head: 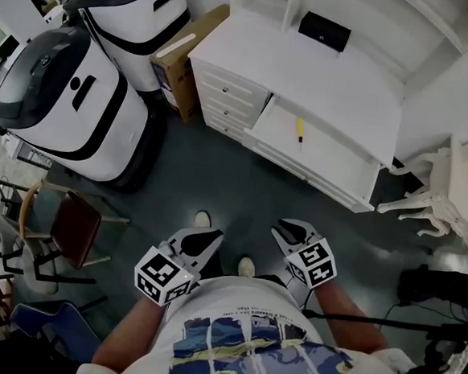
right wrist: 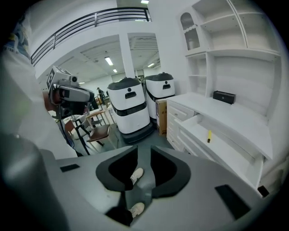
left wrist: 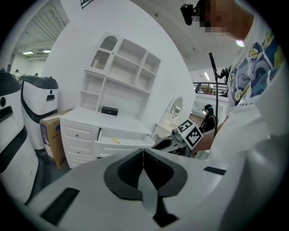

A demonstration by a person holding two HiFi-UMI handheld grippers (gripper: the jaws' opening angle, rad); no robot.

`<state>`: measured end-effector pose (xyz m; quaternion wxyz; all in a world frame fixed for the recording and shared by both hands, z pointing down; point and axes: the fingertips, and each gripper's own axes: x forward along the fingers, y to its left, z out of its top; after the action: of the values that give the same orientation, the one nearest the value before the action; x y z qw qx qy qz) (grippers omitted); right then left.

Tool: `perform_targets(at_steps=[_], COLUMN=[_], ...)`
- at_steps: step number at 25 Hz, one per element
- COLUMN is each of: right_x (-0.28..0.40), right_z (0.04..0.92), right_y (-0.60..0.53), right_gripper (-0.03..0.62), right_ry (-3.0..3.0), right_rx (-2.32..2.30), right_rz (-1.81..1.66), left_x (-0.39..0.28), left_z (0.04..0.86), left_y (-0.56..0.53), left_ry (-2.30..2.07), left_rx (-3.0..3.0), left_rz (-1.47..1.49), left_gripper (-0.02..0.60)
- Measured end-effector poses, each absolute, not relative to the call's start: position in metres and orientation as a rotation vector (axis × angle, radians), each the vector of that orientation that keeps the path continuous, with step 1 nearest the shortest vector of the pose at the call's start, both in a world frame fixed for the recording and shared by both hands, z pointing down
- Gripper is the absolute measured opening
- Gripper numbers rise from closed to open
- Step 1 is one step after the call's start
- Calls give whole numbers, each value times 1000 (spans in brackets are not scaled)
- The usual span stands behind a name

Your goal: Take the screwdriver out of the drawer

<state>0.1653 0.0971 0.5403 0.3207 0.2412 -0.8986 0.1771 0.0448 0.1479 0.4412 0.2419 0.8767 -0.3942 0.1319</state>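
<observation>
A yellow-handled screwdriver lies in the pulled-out top drawer of a white desk, across the floor from me. It also shows small in the left gripper view as the screwdriver, and in the right gripper view as the screwdriver. Both grippers are held close to the person's body, well short of the drawer. My left gripper has its jaws together with nothing in them. My right gripper stands with a gap between its jaws; only the floor and the person's shoes show through it.
Two white-and-black machines and a cardboard box stand left of the desk. A black box sits on the desktop. A brown chair is at the left, a white ornate table and cables at the right.
</observation>
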Motion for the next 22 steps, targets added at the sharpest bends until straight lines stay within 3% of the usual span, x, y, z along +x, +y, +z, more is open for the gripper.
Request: perform_targets(at_steps=[11,22], right_x=[130,184], right_z=[556,601], right_y=[-13,-124], right_gripper=[103,101], right_ry=[-2195,-2038], right_rx=[1008,1204], right_rz=[586,664], left_x=[-33,-56], left_z=[436,450], left_y=[36,-42], left_ry=[-757,-764], left_rx=[2553,2504], left_rz=[390,399], left_gripper=[15,14])
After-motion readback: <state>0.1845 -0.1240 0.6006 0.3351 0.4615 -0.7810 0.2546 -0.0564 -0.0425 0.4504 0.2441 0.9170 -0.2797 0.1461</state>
